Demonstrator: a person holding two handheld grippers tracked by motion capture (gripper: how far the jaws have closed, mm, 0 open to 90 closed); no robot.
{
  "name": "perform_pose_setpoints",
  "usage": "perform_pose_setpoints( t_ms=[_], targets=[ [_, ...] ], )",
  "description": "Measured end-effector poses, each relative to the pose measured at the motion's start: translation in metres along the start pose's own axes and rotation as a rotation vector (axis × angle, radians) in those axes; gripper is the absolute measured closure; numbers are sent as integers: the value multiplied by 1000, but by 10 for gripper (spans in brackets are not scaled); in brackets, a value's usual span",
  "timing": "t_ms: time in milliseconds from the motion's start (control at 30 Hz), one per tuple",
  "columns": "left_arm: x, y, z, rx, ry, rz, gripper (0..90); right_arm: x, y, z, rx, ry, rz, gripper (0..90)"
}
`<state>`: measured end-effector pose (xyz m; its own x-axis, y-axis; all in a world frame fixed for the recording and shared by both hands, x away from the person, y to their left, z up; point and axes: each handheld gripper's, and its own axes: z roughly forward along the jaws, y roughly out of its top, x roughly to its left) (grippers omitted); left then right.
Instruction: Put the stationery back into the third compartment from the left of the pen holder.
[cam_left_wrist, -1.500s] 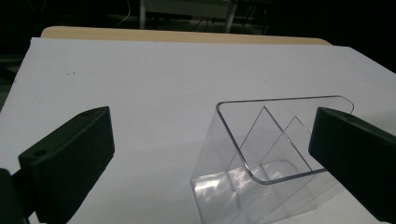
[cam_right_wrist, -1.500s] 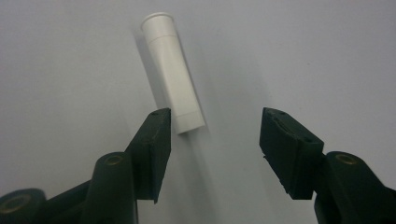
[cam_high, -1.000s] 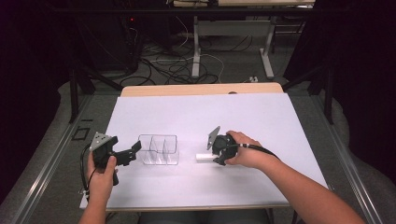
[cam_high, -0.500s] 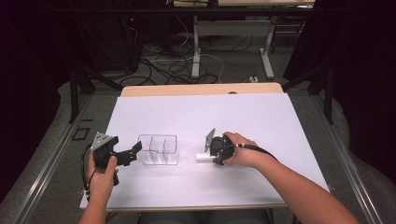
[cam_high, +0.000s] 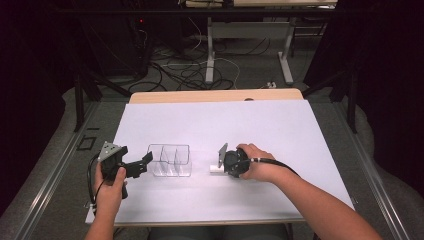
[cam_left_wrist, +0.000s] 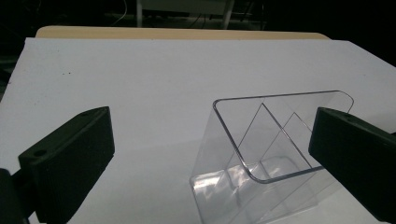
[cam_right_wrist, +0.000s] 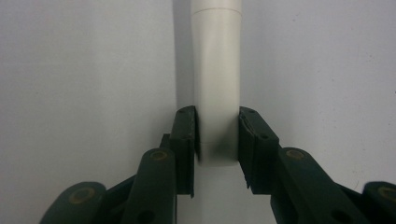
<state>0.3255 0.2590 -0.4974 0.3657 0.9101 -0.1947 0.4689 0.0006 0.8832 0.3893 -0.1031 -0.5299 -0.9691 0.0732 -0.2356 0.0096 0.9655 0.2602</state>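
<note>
The right gripper (cam_right_wrist: 217, 140) is clenching a white tube (cam_right_wrist: 217, 79), its two black jaws pressing on either side of the tube's near end after just closing in on it. In the right gripper view the tube is running straight away from the jaws, lying flat on the white table (cam_right_wrist: 84, 70). From the high view, the right gripper (cam_high: 223, 161) is lying low over the table in the person's right hand (cam_high: 257, 165), and the tube (cam_high: 216, 168) is poking out at its left side, touching the table surface (cam_high: 210, 125), near the clear box (cam_high: 170, 161) but apart from it.

The left gripper (cam_high: 142, 164) is sitting released, its jaws standing wide apart. In the left gripper view the clear box (cam_left_wrist: 275, 144), with its slanted dividers, is standing on the table in front of the jaws, toward the right one, whose tip is overlapping the box's far corner in the picture. Whether that jaw is touching the box I cannot tell. In the high view the left hand (cam_high: 111, 182) is holding this gripper just left of the box.
</note>
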Motion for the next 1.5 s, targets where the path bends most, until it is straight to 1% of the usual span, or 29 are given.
perform_pose_setpoints(
  t_ms=[167,200,300,333,367,400,467,567,633,733,800,833,867,967,1000,1033,1067,1100,1167,1200,1233,1267,1300,1333,1367,1400,1433,1467,1500],
  targets=[
    [0,0,0,1,1,0,2,1,0,0,3,-2,11,699],
    [0,0,0,1,1,-2,2,1,0,-1,8,-4,29,702],
    [-1,0,1,4,0,7,2,1,0,-1,7,3,38,704],
    [-2,0,1,-3,-1,-2,2,0,0,-1,9,5,38,704],
    [-2,0,1,0,-2,2,2,0,-1,-1,2,2,43,704],
    [-3,0,1,2,-3,4,2,1,-1,-1,0,-1,62,705],
    [-2,0,1,3,-2,4,2,0,-2,-1,-14,0,77,707],
    [-2,0,1,-3,-1,-2,2,-1,-4,-2,-15,4,84,708],
    [-2,0,1,0,-4,-2,2,0,-4,-2,-13,2,100,708],
    [-4,0,1,-6,-6,-1,2,-1,-5,-4,-32,8,117,709],
    [-4,0,1,-11,-11,1,2,0,-5,-7,-84,10,167,709],
    [-4,0,0,-10,-13,2,2,0,-5,-7,-84,10,167,709],
    [-5,1,-1,-9,-15,4,2,-1,-6,-9,-97,9,186,709],
    [-6,1,-1,-30,-22,-10,2,-1,-9,-13,-127,-6,216,709],
    [-7,1,-2,-24,-26,-9,2,1,-9,-16,-139,-6,239,709],
    [-8,1,-2,-29,-29,-10,2,1,-11,-19,-148,-8,249,709],
    [-8,1,-2,-26,-30,-4,2,2,-14,-18,-252,-17,267,709],
    [-8,1,-2,-23,-35,-1,2,2,-14,-18,-252,-17,267,709],
    [-10,2,-3,-37,-36,-6,2,6,-16,-23,-300,-31,309,709],
    [-10,3,-3,-43,-40,-9,2,7,-17,-25,-317,-37,310,709],
    [-10,4,-4,-37,-43,-3,2,9,-18,-27,-344,-44,324,710],
    [-10,4,-5,-42,-45,-5,2,12,-20,-30,-385,-65,342,709],
    [-11,5,-5,-50,-46,-10,2,12,-20,-30,-385,-65,342,709],
    [-12,6,-6,-55,-52,-10,2,14,-23,-33,-428,-95,362,709],
    [-13,7,-6,-59,-60,-8,2,15,-24,-35,-449,-106,368,709],
    [-15,8,-6,-59,-65,-1,2,15,-24,-35,-449,-106,368,709],
    [-16,9,-5,-59,-70,6,2,16,-26,-36,-476,-124,374,709],
    [-18,9,-5,-53,-73,19,2,18,-30,-38,-508,-158,396,709],
    [-20,10,-5,-54,-72,33,2,18,-30,-38,-508,-158,396,709]
  ],
)
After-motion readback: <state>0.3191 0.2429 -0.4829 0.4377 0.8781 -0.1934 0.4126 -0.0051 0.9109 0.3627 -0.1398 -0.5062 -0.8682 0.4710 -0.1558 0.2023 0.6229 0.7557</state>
